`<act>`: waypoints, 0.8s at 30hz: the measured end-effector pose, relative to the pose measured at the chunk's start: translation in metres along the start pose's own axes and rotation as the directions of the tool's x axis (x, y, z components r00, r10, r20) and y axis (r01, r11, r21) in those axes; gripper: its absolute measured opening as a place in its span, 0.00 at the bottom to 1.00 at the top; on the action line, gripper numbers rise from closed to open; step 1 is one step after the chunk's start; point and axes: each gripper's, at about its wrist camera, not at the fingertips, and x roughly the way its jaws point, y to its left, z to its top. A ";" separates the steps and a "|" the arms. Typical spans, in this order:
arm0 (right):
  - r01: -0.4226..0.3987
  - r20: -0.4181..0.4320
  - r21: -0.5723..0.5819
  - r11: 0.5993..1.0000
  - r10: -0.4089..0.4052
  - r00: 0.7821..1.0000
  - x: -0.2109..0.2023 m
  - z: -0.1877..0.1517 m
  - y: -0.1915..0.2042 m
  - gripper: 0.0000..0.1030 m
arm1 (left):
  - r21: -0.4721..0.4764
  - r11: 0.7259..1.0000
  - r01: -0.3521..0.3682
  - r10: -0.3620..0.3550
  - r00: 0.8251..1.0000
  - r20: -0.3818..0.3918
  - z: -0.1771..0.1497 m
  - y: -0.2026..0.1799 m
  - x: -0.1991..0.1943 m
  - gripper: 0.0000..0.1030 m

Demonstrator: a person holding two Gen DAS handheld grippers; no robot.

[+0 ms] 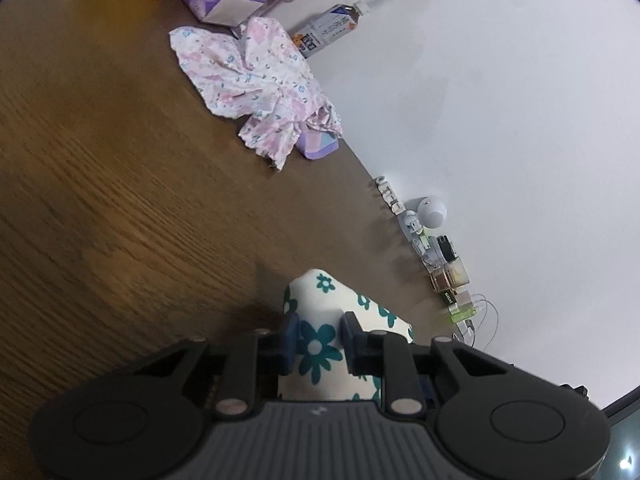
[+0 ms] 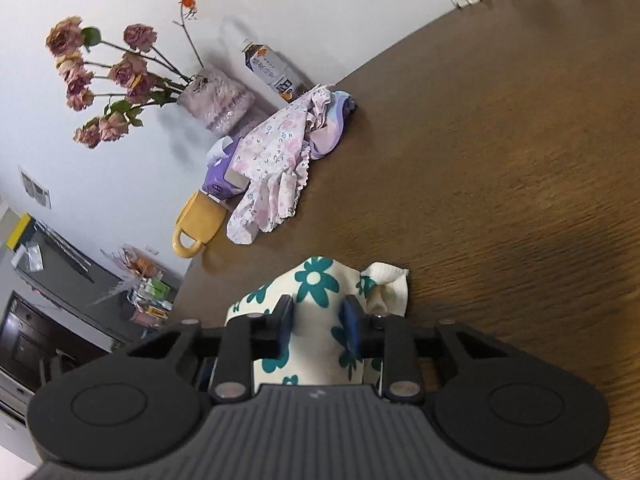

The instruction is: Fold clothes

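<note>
Closest to each lens, cream cloth printed with teal flowers (image 1: 316,344) sits bunched between the fingers; the left gripper (image 1: 317,338) is clamped on one raised fold of it and the right gripper (image 2: 318,322) on another (image 2: 316,280), just above the brown worktop (image 1: 120,180); it looks light, limp and easily creased, so corners or hems seem the best places to take hold. Farther off, by the wall, lies a crumpled pink floral garment (image 1: 256,84), equally soft by the look of it; beyond it a drink bottle (image 1: 328,28) carries a label too blurred to read.
</note>
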 end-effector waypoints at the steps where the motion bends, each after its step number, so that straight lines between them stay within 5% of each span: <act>1: -0.003 0.003 -0.001 1.000 0.003 1.000 0.000 0.001 0.001 0.26 | 0.016 1.000 -0.009 0.009 1.000 0.013 0.002 -0.002 -0.001 0.33; 3: -0.008 0.009 0.002 1.000 0.008 1.000 0.000 0.003 0.002 0.30 | 0.063 0.998 -0.032 0.031 0.999 0.032 0.005 -0.009 0.002 0.49; 5: -0.002 0.021 0.021 1.000 0.001 1.000 0.003 0.006 0.001 0.35 | 0.122 0.991 -0.053 0.050 0.998 0.029 0.008 -0.016 0.010 0.47; 7: 0.002 0.030 0.036 0.999 -0.003 1.000 0.007 0.008 0.000 0.35 | 0.161 0.984 -0.077 0.074 0.997 0.021 0.007 -0.020 0.018 0.19; 11: 0.013 0.042 0.044 0.999 -0.015 0.999 0.014 0.007 0.000 0.23 | 0.191 0.977 -0.094 0.089 0.995 0.038 0.002 -0.025 0.021 0.18; 14: 0.012 0.043 0.046 0.999 -0.014 0.999 0.013 0.005 -0.005 0.22 | 0.171 0.982 -0.080 0.073 0.996 0.045 0.001 -0.025 0.016 0.26; 16: 0.004 0.034 0.051 0.999 -0.006 0.999 0.012 0.005 -0.009 0.26 | 0.172 0.983 -0.070 0.063 0.997 0.045 -0.002 -0.026 0.011 0.44; 18: -0.001 0.041 0.048 0.999 -0.001 0.999 0.005 0.002 -0.009 0.32 | 0.181 0.981 -0.067 0.060 0.997 0.045 -0.007 -0.028 0.007 0.50; 24: 0.018 0.053 0.003 1.000 -0.018 0.998 -0.007 -0.009 -0.005 0.27 | 0.221 0.969 -0.113 0.108 0.994 0.033 -0.021 -0.031 0.016 0.45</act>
